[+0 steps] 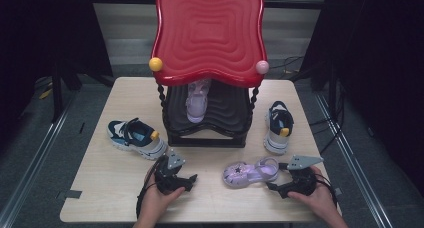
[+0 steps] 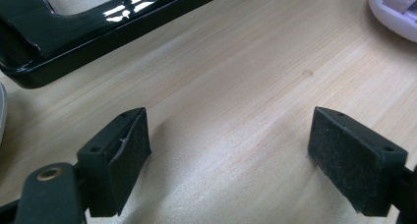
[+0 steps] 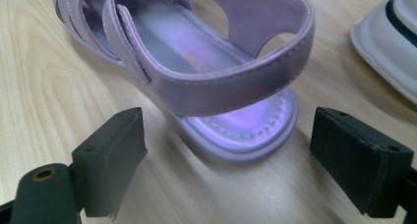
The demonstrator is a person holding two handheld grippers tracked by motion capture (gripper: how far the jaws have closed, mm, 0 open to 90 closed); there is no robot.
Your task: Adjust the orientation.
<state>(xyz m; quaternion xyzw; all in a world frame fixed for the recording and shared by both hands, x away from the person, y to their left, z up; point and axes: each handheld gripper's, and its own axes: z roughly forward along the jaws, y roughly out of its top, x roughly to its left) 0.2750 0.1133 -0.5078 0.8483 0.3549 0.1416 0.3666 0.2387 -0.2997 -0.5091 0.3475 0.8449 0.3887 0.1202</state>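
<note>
**Lining up on the purple sandal heel**

Right gripper (image 3: 223, 160) wide open, empty; purple sandal (image 1: 250, 171) lies on the table (image 1: 120, 198), heel at our 12 o'clock. We should straddle the heel strap (image 3: 236, 84) squarely before closing. Left gripper (image 2: 228, 160) wide open, empty.

Left gripper (image 1: 191, 178) low, jaws wide apart; right gripper (image 1: 270, 186) low, jaws wide apart

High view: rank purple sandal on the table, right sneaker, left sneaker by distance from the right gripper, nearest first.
From the right gripper, jaws open:
1. Purple sandal: just to its left, heel toward the jaws.
2. Right sneaker: behind it, beside the shelf.
3. Left sneaker: far across the table, on the left side.
</note>
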